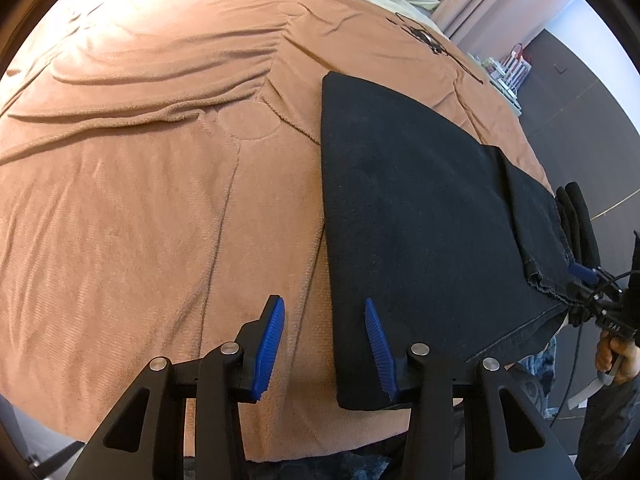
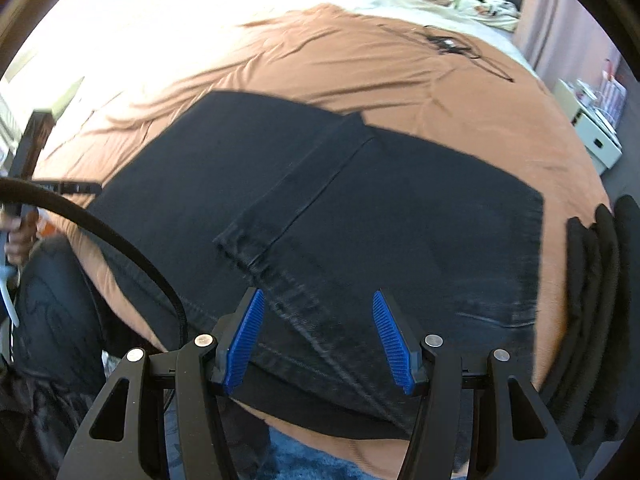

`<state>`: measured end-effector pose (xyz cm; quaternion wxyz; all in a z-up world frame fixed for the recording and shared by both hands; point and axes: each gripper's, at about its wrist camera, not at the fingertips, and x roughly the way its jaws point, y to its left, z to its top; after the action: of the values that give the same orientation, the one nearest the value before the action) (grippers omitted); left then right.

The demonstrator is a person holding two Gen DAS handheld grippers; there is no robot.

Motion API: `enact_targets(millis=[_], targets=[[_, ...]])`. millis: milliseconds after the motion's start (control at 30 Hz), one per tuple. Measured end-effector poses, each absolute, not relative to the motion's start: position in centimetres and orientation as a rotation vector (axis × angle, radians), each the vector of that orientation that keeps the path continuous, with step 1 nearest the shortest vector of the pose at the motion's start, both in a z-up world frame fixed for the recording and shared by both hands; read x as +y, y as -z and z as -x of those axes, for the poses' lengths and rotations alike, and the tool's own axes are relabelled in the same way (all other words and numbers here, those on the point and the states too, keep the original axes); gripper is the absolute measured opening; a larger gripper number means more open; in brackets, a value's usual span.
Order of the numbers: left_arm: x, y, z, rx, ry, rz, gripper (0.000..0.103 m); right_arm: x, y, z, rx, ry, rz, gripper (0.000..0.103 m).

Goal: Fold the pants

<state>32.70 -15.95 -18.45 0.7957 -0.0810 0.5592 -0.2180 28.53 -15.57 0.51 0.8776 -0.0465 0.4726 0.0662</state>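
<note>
One pair of black pants [image 2: 340,208] folded flat on brown blanket [image 1: 160,160], hem on top, left gripper [image 1: 324,344] and right gripper [image 2: 320,340] both spread wide, empty

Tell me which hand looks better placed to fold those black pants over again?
Probably the right: its open tool hovers directly over the pants near the hem. The left tool, also open, only straddles their side edge.
</note>
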Motion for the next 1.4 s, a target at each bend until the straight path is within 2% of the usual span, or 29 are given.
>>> enact_targets(millis=[500,600,633,700,1000,1400], targets=[[-15.2,18.7,-32.7,1.197,0.46,0.196,0.045,-12.4,4.5,-31.8,1.118,-0.133,0.326,0.042],[-15.2,18.7,-32.7,1.196,0.454,0.194,0.045,-11.6,4.9,-32.1,1.11,-0.118,0.373,0.032],[-15.3,18.7,-32.7,1.196,0.452,0.192,0.045,-11.5,4.8,-32.1,1.106,-0.117,0.384,0.02],[-15.3,18.6,-32.6,1.196,0.45,0.19,0.045,-11.7,4.3,-32.3,1.1,-0.093,0.386,0.004],[-15.7,17.9,-32.6,1.183,0.452,0.179,0.045,-15.6,-0.2,-32.0,0.99,-0.052,0.194,0.003],[-15.7,17.7,-32.8,1.183,0.432,0.175,0.045,-26.2,-4.1,-32.2,0.872,0.076,-0.098,0.003]])
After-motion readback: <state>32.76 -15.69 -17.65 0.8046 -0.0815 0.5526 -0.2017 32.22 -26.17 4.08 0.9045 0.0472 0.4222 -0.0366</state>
